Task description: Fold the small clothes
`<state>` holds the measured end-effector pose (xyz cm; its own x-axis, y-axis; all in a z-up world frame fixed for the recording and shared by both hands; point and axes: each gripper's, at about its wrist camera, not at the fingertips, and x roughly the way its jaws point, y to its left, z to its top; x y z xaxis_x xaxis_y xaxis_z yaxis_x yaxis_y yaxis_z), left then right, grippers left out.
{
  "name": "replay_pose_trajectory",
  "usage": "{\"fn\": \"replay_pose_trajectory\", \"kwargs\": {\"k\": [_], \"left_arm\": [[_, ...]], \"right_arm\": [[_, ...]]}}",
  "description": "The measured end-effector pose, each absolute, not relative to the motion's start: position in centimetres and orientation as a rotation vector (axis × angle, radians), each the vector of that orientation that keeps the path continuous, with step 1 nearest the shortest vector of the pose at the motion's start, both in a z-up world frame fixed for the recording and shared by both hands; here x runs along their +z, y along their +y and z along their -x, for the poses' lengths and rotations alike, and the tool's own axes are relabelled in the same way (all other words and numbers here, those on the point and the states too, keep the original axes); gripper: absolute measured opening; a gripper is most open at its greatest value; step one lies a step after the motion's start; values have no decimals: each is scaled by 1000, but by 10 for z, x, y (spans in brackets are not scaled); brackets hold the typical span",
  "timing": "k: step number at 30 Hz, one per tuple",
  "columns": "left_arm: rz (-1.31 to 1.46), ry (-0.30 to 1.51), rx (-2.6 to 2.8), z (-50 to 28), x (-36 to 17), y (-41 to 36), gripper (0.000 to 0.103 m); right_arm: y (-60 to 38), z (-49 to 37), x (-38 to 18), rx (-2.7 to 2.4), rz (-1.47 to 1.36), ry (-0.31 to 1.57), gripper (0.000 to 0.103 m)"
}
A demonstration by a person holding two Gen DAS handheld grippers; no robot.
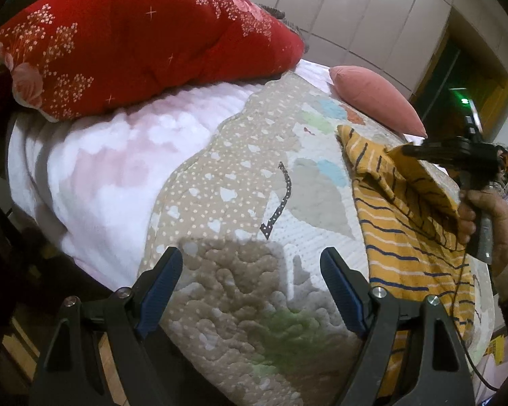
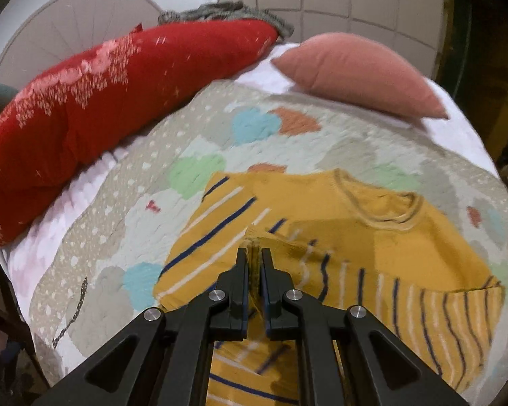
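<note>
While the left gripper (image 1: pixel 250 267) is standing wide with nothing between its jaws at lower centre of the left wrist view, the striped shirt (image 1: pixel 399 237) is lying at right on the quilt (image 1: pixel 227 182), long axis running top to bottom, one edge lifted by the right gripper (image 1: pixel 406 150).

Right wrist view: right gripper (image 2: pixel 254 253) is pinching a mustard fold; neckline (image 2: pixel 379 209) is pointing toward upper right, blue and white stripes showing.

A small mustard-yellow shirt (image 2: pixel 325 203) with navy and white stripes and a ribbed round neckline lies spread on a patchwork quilt (image 2: pixel 125 237), neckline toward the far side. One striped edge is lifted and folded over its body.
</note>
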<state>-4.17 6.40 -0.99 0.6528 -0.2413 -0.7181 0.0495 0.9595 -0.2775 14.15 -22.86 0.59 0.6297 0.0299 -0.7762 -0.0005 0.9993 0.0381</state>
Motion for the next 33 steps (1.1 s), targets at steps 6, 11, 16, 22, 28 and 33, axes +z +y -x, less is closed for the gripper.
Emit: {"fn": "replay_pose_trajectory", "kwargs": {"k": [6,11,16,22,28,33], "left_arm": [[246,849,-165,41,-11,63,83],[233,853,-173,41,-11,56,83],[219,852,-194,43,-6,47,83],[199,858,-212,40,-6,33,83],[184,899,-284,38,-12,2,83],[228,965,-384,32,-25,-29,83]], "right_arm": [[-199,-163,-34,64,-17,977,10],[-168,-158,-44,219,-45,1021,19],[-161,-124,-21,336,-74,975,32],[-267,-53,5,176,-197,890,42],[-390,29,-2,-150,-276,892,44],[-442,92,-24,-234,-429,892,53]]}}
